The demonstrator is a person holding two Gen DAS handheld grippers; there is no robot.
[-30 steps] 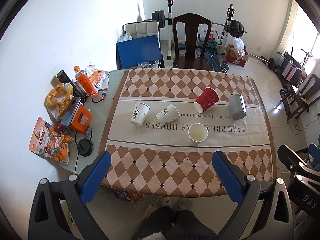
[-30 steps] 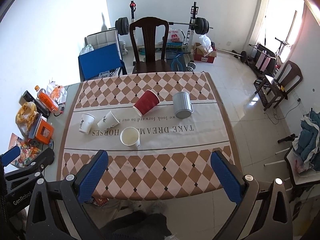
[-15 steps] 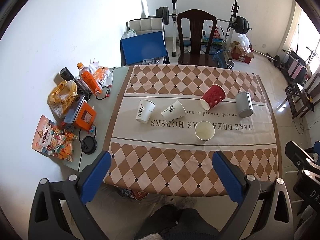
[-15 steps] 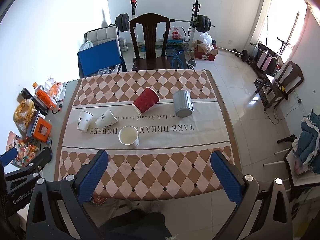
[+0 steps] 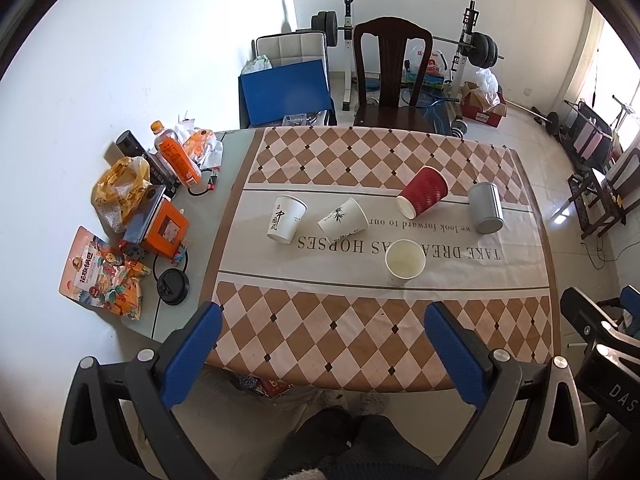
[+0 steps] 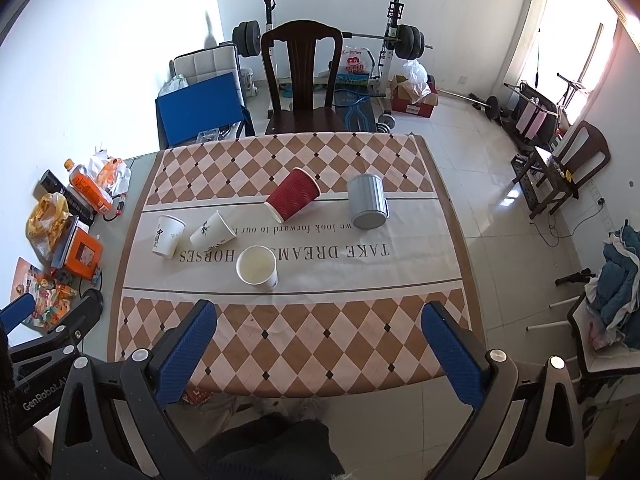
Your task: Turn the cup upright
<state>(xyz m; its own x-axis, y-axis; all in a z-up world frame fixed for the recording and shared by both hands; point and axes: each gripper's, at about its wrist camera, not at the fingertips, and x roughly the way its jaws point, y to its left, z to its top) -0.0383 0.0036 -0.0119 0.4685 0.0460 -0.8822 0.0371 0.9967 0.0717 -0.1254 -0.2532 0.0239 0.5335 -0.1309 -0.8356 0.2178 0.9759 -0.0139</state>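
Note:
Several cups are on the checkered tablecloth. A red ribbed cup lies on its side. A white cup with a bamboo print also lies on its side. A white cup with black characters stands inverted. A plain white cup stands upright, mouth open. A grey metal can lies tipped. My left gripper and right gripper are both open and empty, high above the table's near edge.
Snack bags, an orange box, an orange bottle and a black lid crowd the table's left side. A dark wooden chair stands at the far edge. Gym equipment lies behind it.
Both grippers have drifted slightly, so the table sits a little differently in each view. No cup has moved. Both jaws stay open.

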